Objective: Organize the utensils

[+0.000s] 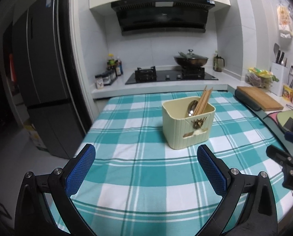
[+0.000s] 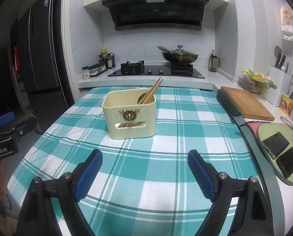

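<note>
A cream utensil holder (image 1: 187, 123) stands upright on the teal checked tablecloth (image 1: 138, 137). Wooden chopsticks (image 1: 202, 100) and a metal spoon (image 1: 191, 108) lean inside it. My left gripper (image 1: 146, 153) is open and empty, low over the cloth, in front and left of the holder. In the right wrist view the holder (image 2: 129, 114) holds the chopsticks (image 2: 151, 93) and the spoon (image 2: 142, 98), mostly hidden. My right gripper (image 2: 145, 159) is open and empty, in front of the holder and apart from it. The right gripper's body shows at the left view's right edge (image 1: 284, 157).
A wooden cutting board (image 2: 247, 102) lies at the table's right edge. A green mat with two dark devices (image 2: 280, 145) sits right. Behind are a gas hob (image 2: 156, 71) with a lidded wok (image 2: 180, 56), condiment bottles (image 2: 105, 61), and a dark fridge (image 2: 40, 59) left.
</note>
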Demonstrator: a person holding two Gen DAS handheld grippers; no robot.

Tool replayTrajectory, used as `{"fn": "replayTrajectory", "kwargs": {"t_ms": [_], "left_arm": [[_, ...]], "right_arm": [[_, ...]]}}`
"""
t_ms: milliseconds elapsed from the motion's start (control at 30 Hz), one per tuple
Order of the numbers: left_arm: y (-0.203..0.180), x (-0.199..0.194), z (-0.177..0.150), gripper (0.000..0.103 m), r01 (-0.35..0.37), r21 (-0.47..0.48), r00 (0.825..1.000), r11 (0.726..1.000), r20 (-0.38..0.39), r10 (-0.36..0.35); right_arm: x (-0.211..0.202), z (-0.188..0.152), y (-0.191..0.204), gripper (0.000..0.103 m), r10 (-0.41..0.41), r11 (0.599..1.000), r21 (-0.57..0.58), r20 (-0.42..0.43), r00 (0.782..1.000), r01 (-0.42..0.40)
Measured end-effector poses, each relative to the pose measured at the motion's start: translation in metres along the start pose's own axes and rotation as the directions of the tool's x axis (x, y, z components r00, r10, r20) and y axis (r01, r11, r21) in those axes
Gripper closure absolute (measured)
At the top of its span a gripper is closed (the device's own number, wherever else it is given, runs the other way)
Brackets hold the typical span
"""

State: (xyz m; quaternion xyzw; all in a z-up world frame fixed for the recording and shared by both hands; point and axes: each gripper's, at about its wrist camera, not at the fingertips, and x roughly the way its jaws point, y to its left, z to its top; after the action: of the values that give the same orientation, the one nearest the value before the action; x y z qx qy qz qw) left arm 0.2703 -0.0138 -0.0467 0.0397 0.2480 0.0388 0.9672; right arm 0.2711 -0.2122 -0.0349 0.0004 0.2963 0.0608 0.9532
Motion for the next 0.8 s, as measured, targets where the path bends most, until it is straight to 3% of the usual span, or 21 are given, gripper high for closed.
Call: {"fn": "replayTrajectory", "kwargs": {"t_ms": [200, 467, 800], "left_arm": [[0.002, -0.005, -0.001, 0.000, 0.030, -0.031, 0.999, 0.999, -0.033, -0.031], [-0.003, -0.007, -0.001, 0.000, 0.100, -0.046, 0.991, 0.994, -0.084, -0.103], [-0.005, -0.009, -0.002, 0.000, 0.087, -0.052, 0.990, 0.995, -0.109, -0.093]], "right_arm": [[-0.018, 0.007, 0.005, 0.013, 0.023, 1.000, 0.014, 0.012, 1.000, -0.023], [-0.026, 0.010, 0.022, 0.013, -0.069, 0.997, -0.030, -0.014, 0.997, 0.069], [-0.029, 0.010, 0.024, 0.013, -0.101, 0.995, -0.025, -0.015, 0.995, 0.101]]}}
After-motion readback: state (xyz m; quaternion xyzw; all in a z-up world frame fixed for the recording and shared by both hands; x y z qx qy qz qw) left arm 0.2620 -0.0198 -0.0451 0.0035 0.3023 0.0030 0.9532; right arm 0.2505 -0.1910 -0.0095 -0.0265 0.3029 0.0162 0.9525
